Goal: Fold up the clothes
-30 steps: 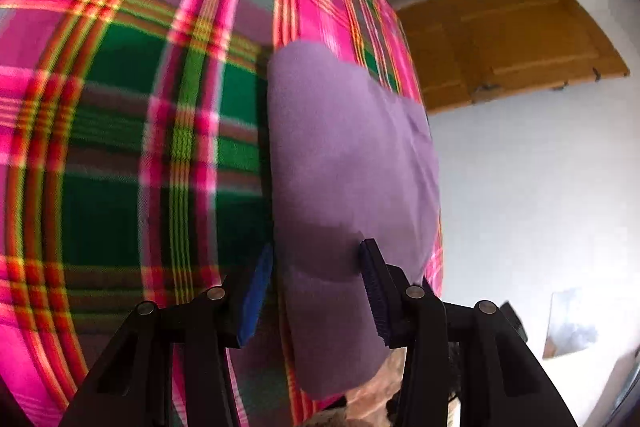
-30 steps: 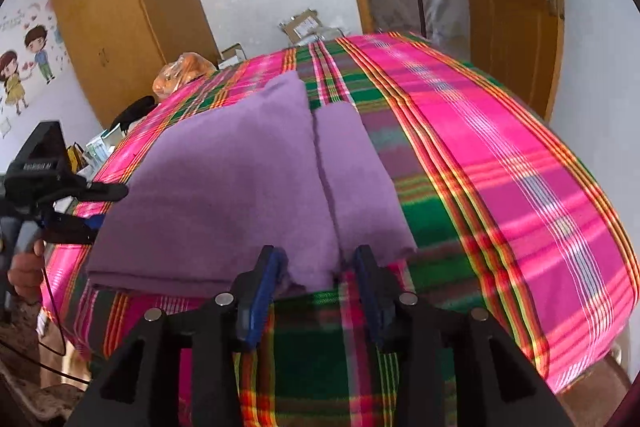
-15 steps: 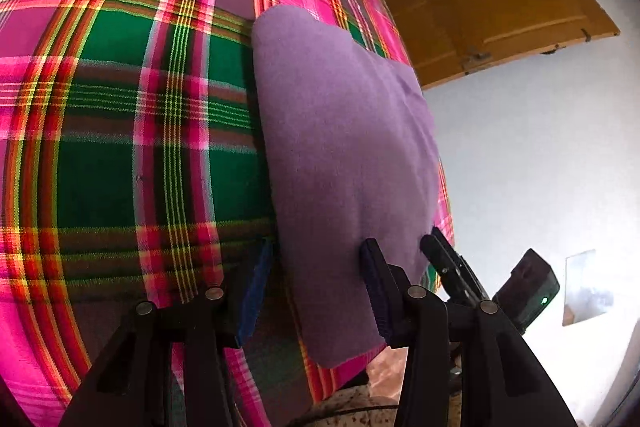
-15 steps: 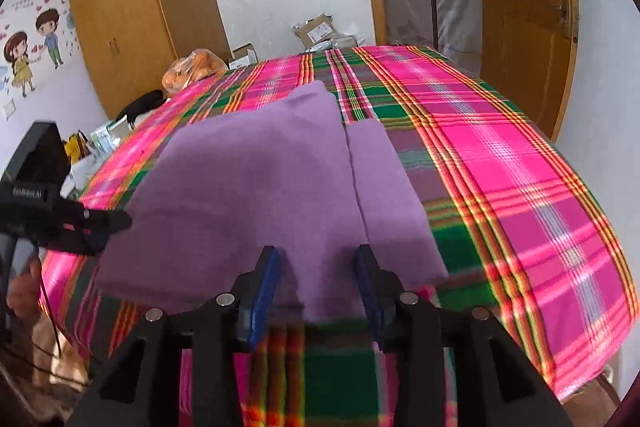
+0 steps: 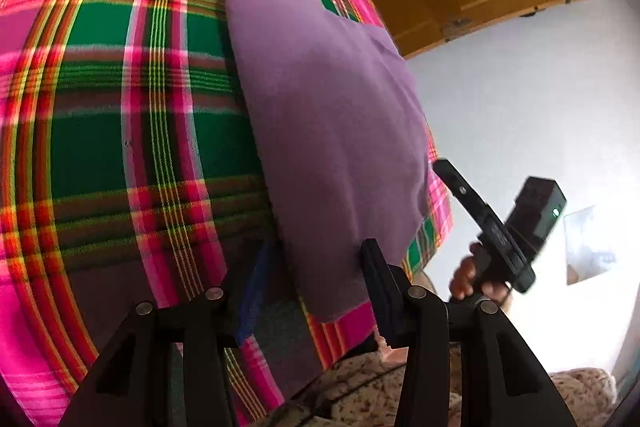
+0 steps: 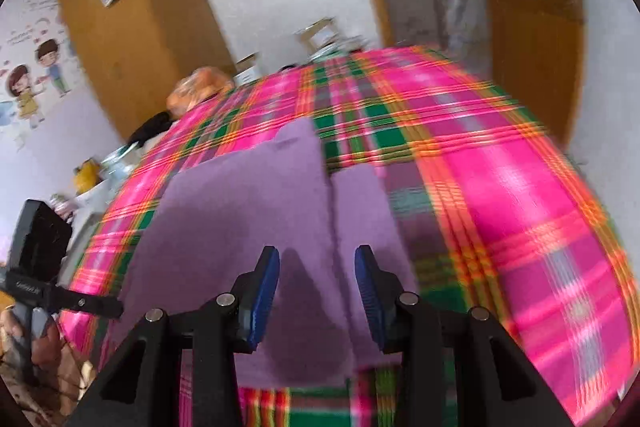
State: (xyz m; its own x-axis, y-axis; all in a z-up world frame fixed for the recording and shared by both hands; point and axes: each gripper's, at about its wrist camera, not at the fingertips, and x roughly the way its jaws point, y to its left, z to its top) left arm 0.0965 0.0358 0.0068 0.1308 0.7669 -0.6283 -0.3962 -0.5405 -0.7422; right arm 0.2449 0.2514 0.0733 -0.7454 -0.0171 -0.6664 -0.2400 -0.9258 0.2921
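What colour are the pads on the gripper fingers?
Blue pads; the right wrist view shows them best.

My left wrist view looks down close along the purple garment (image 5: 328,131); right view faces it from the adjoining edge; both share it.

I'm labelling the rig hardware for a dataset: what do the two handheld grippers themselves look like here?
Both are black angular frames with silver pivot screws and ribbed blue pads on two straight fingers: left gripper, right gripper. From the left wrist view, the right gripper carries a black box with a small green light.
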